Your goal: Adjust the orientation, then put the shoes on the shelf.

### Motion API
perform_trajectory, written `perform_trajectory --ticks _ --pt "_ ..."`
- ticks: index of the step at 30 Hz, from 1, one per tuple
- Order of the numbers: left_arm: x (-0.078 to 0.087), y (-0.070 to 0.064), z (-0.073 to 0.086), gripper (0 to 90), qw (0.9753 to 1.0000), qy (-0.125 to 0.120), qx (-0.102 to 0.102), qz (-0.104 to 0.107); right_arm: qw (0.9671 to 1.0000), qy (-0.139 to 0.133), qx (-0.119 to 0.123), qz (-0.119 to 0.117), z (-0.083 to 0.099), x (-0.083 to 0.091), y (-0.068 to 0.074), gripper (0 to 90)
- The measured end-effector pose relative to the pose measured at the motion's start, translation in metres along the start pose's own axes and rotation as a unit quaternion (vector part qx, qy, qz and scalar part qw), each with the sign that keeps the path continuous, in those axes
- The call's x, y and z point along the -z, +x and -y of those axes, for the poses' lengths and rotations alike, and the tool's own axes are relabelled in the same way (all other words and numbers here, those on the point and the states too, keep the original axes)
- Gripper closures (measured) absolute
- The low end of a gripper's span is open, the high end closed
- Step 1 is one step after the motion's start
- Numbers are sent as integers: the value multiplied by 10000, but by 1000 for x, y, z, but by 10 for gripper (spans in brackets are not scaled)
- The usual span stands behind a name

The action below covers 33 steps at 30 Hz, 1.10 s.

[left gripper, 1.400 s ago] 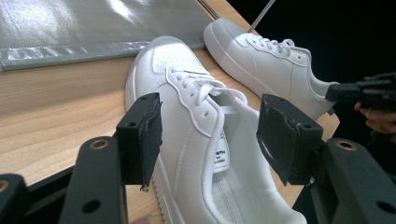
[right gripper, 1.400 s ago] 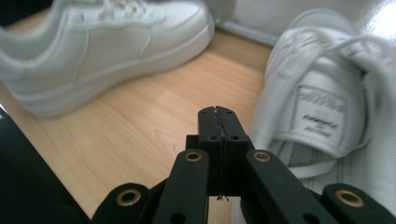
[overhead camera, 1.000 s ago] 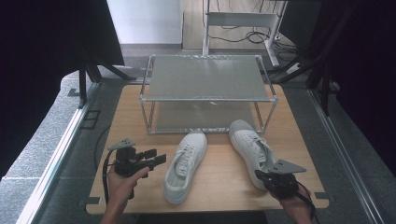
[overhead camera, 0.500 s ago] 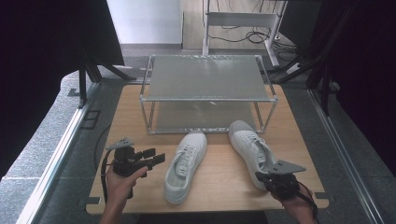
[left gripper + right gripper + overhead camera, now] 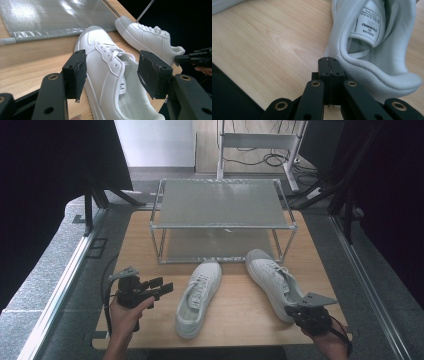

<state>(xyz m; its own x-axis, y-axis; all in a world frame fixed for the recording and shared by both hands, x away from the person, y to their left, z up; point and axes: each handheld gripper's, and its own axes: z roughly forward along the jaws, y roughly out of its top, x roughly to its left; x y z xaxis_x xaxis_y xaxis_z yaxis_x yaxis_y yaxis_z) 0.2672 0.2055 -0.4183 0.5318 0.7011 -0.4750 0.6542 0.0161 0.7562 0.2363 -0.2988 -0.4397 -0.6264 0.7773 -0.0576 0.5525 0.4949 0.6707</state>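
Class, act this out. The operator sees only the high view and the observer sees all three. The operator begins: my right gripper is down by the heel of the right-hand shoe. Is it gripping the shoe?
Observer: No. The right gripper has its jaws shut on each other with nothing between them. The heel collar of the right-hand shoe lies close beside them.
Operator: And the left gripper?
Observer: Its jaws stand wide open. They frame the middle shoe without touching it.
Operator: Is there anything inside a shoe?
Observer: A printed label sits on the tongue of the right-hand shoe. The print is too blurred to read with confidence.
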Motion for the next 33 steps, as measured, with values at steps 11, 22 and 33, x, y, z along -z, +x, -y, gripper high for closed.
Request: perform_trajectory --ticks 11,22,33 --pt "-1 -8 -7 405 9999 41 -156 48 9943 -940 -135 -487 -9 16 -3 777" --pt "-15 -19 -22 406 9973 357 -635 -88 9952 -948 -229 -24 -46 7 -43 518" --pt "-36 -27 -22 421 9920 817 -907 -312 9983 -525 -206 137 -56 -16 -63 488"
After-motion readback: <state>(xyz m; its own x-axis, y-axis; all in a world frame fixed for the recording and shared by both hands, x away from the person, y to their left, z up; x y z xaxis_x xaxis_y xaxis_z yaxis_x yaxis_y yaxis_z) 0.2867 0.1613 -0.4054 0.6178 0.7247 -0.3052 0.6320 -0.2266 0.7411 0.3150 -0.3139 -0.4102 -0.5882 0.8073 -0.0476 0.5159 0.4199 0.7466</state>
